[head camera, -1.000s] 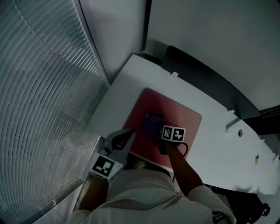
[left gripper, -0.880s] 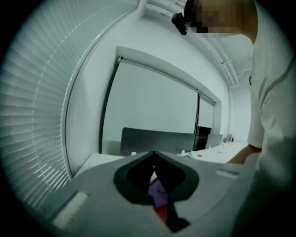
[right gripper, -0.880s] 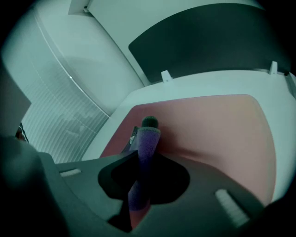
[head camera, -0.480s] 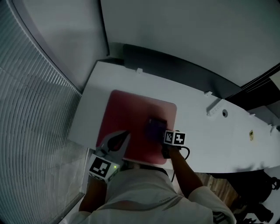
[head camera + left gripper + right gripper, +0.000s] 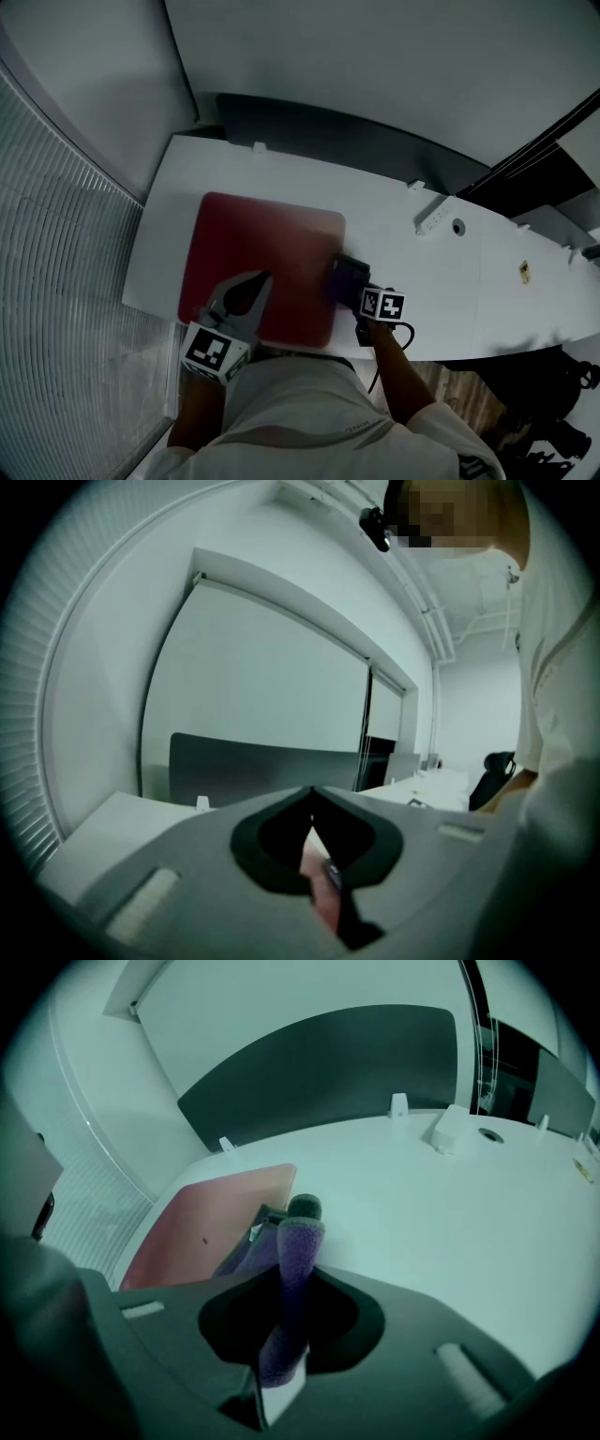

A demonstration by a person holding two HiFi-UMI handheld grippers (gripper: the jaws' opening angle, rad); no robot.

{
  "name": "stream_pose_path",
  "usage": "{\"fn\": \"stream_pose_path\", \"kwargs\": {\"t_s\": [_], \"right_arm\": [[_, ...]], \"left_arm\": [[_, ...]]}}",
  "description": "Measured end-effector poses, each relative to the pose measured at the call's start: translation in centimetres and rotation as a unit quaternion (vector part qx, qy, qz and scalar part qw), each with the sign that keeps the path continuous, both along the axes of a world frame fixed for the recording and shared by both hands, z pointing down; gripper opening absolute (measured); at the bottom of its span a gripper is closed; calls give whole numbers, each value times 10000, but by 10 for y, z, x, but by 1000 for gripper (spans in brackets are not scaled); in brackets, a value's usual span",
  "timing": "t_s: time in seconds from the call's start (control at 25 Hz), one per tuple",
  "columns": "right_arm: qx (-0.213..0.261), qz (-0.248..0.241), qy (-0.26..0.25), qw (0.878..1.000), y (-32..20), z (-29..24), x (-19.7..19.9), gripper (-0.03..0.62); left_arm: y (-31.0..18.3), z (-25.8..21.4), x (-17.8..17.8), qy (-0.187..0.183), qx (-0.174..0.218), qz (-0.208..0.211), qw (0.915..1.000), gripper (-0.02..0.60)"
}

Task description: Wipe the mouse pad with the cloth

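A red mouse pad (image 5: pixel 253 248) lies on the left part of a white desk (image 5: pixel 441 281). In the head view my right gripper (image 5: pixel 356 287) is shut on a purple cloth (image 5: pixel 343 277), which rests at the pad's right edge and partly on the desk. The right gripper view shows the cloth (image 5: pixel 292 1260) standing folded between the jaws, with the pad (image 5: pixel 211 1227) to the left. My left gripper (image 5: pixel 263 277) sits over the pad's front edge. Its jaws meet at the tips (image 5: pixel 311 797) with nothing between them.
A dark partition panel (image 5: pixel 328 127) runs along the desk's far edge. A white block and round grommet (image 5: pixel 441 220) sit right of the pad. Window blinds (image 5: pixel 56 281) are on the left. The desk's near edge is by my body.
My right gripper has slid the cloth rightwards across the pad to its right edge. The left gripper stays at the pad's front edge. The head camera has shifted.
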State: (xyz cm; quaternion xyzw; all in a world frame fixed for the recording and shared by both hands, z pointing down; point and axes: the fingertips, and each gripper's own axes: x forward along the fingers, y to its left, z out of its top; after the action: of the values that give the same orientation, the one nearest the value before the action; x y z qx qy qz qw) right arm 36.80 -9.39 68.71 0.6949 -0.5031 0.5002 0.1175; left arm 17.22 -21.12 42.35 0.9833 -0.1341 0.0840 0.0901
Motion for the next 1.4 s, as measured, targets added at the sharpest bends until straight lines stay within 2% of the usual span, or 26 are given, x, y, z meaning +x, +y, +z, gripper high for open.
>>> {"fn": "stream_pose_path", "kwargs": {"t_s": [0.08, 0.2, 0.36, 0.56, 0.72, 0.88, 1.12, 1.24, 1.4], "right_arm": [[-10, -58, 140, 9999, 7, -6, 7, 54], [214, -329, 330, 9987, 1, -30, 7, 52], [619, -620, 398, 9954, -28, -76, -19, 52], [1108, -1292, -123, 9853, -90, -98, -93, 52], [1406, -1886, -543, 9704, -138, -115, -173, 52], [1549, -2412, -1013, 9527, -180, -125, -256, 52], [1529, -2815, -1582, 9340, -224, -111, -364, 52], [1383, -2828, -1821, 9315, -235, -103, -403, 52], [1020, -2647, -1730, 9432, -248, -63, -423, 52]], "left_arm": [[1, 1, -1, 21, 8, -92, 10000, 2], [-2, 3, -9, -2, -2, -284, 9996, 2], [-15, 2, -29, -24, -5, -439, 9990, 2], [-30, 2, -81, -57, 36, -977, 9952, 2], [-49, 0, -136, -92, 43, -1409, 9900, 2], [-68, -1, -192, -175, -4, -1780, 9839, 2], [-93, 1, -261, -201, 12, -2102, 9775, 2], [-98, -7, -285, -270, 17, -2145, 9764, 2], [-105, 2, -299, -276, -70, -2042, 9785, 3]]}}
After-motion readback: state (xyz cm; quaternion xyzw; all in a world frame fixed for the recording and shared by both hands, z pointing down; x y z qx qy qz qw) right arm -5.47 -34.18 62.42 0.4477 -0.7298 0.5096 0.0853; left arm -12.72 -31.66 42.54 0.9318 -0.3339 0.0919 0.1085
